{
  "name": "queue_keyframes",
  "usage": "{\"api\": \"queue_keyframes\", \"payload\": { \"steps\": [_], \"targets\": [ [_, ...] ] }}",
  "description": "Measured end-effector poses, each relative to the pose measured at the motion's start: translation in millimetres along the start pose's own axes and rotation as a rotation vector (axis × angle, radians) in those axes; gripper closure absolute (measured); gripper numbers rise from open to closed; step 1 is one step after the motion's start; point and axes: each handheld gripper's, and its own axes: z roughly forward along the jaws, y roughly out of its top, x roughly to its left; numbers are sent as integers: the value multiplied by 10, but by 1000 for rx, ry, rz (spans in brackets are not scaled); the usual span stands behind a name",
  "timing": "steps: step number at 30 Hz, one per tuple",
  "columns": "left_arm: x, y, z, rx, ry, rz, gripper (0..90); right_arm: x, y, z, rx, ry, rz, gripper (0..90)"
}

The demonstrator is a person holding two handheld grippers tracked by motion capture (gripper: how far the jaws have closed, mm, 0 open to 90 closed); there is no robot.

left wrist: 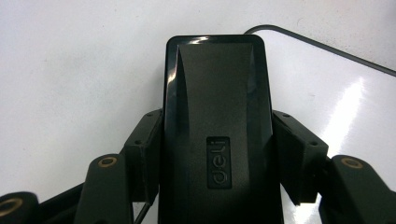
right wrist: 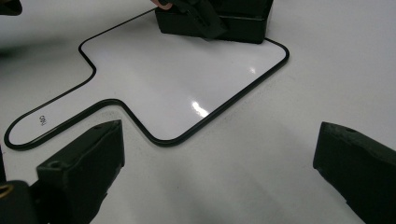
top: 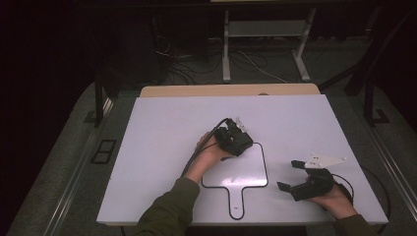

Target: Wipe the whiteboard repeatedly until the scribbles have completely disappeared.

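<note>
Two tongs: the left gripper [left wrist: 217, 154] squeezes a black box [left wrist: 215, 116] mid-frame; the right gripper [right wrist: 219, 172] gapes, holding nothing. The shiny box could slip and drop onto the white board [top: 246, 172].

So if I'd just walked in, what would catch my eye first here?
Probably the left gripper near the table's middle, shut on a black box marked "deli", at the far left corner of a white paddle-shaped board with a black rim. Next, the right gripper, resting by the table's near right edge with its jaws wide open and nothing between them.
</note>
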Motion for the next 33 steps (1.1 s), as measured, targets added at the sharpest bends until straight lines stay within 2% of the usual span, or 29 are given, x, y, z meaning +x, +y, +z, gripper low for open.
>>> {"api": "queue_keyframes", "payload": {
  "steps": [8, 12, 14, 18, 21, 26, 33],
  "targets": [
    [275, -165, -97, 21, 63, -60, 392, -2, 0, -2, 0, 0, -1, 9],
    [355, -234, -136, 23, 76, -89, 392, 0, 0, 0, 0, 0, 0, 9],
    [371, -245, -147, 24, 66, -100, 392, 3, 0, 1, 0, 0, 0, 9],
    [395, -267, -165, -18, 18, -139, 392, -3, 1, 0, -1, 0, 0, 9],
    [390, -253, -203, -46, 6, -158, 392, -4, 0, 2, 0, 1, 0, 9],
    [374, -190, -270, -62, -6, -161, 392, -2, 1, 3, -1, 0, 1, 9],
    [423, -49, -337, -70, 8, -136, 392, 7, 2, 3, -3, 4, 2, 9]
  ]
}}
